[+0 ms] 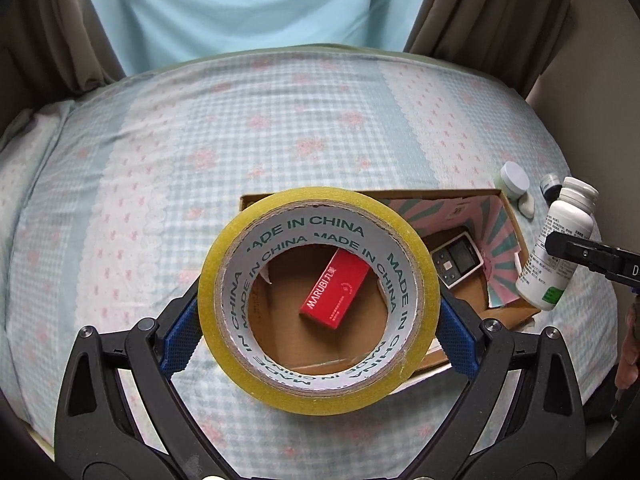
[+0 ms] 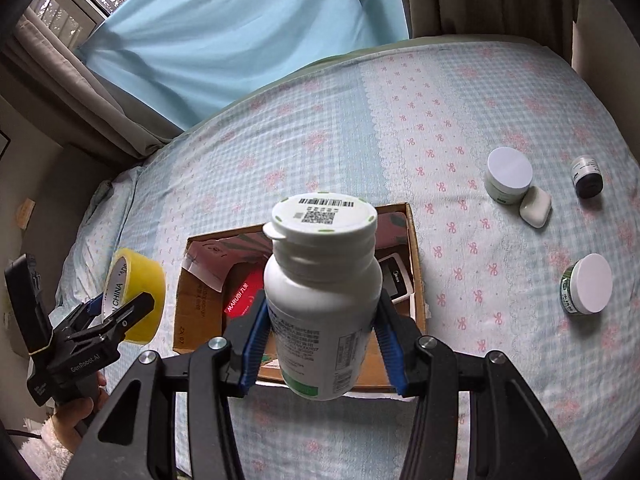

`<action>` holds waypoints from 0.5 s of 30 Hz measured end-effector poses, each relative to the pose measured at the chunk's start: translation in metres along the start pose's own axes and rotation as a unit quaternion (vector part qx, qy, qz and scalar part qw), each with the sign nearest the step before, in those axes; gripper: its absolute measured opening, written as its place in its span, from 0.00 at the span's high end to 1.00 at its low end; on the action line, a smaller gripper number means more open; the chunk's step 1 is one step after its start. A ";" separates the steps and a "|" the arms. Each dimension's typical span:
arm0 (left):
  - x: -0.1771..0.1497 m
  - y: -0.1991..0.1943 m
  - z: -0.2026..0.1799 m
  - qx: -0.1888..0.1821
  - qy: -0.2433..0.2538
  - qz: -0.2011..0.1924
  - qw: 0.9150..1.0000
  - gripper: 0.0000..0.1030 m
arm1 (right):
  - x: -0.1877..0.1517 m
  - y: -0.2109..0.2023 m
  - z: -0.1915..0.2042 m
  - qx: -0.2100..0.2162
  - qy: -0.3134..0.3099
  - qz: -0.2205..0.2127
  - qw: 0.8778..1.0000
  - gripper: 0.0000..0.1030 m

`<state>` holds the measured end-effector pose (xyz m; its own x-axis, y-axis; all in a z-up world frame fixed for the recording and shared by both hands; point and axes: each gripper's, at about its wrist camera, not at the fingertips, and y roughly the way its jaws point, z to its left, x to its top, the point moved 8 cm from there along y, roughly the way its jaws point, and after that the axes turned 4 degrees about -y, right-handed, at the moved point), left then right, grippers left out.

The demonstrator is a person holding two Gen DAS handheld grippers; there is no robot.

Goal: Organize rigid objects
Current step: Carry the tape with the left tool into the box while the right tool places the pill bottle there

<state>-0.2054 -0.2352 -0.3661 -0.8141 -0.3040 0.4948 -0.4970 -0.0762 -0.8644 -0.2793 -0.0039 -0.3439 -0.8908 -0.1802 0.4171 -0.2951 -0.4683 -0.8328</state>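
The tape roll [image 1: 316,300] sits clamped between the blue pads [image 1: 182,338] of the left gripper [image 1: 318,334], held above the near edge of the cardboard box [image 1: 516,236] on the bed [image 1: 200,140]. Through its core a red carton [image 1: 334,290] shows on the box floor, beside a remote [image 1: 456,262]. The right gripper [image 2: 322,338] grips a white bottle [image 2: 322,300] above the same box. Two jars [image 2: 509,175], a soap-like bar [image 2: 535,207] and a dark vial [image 2: 587,177] lie on the bedspread to the right.
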 end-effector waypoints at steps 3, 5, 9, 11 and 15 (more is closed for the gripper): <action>-0.011 0.025 -0.007 -0.003 0.025 0.016 1.000 0.06 | -0.009 0.022 -0.004 -0.017 -0.005 0.010 1.000 0.55; -0.018 0.040 -0.011 -0.003 0.044 0.022 0.999 0.06 | -0.015 0.035 -0.008 -0.027 -0.010 0.014 0.999 0.55; -0.030 0.064 -0.018 0.001 0.078 0.025 0.997 0.06 | -0.025 0.055 -0.014 -0.054 -0.030 0.019 0.998 0.55; -0.033 0.071 -0.017 0.005 0.084 0.025 0.996 0.06 | -0.031 0.061 -0.016 -0.061 -0.040 0.019 0.997 0.55; -0.037 0.078 -0.010 0.007 0.076 0.028 0.997 0.06 | -0.032 0.067 -0.015 -0.072 -0.061 0.018 0.995 0.55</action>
<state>-0.2172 -0.2208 -0.4510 -0.8771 -0.1616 0.4522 -0.4459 -0.0758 -0.8919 -0.2760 -0.0167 -0.4181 -0.8555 -0.3020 0.4206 -0.3187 -0.3330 -0.8874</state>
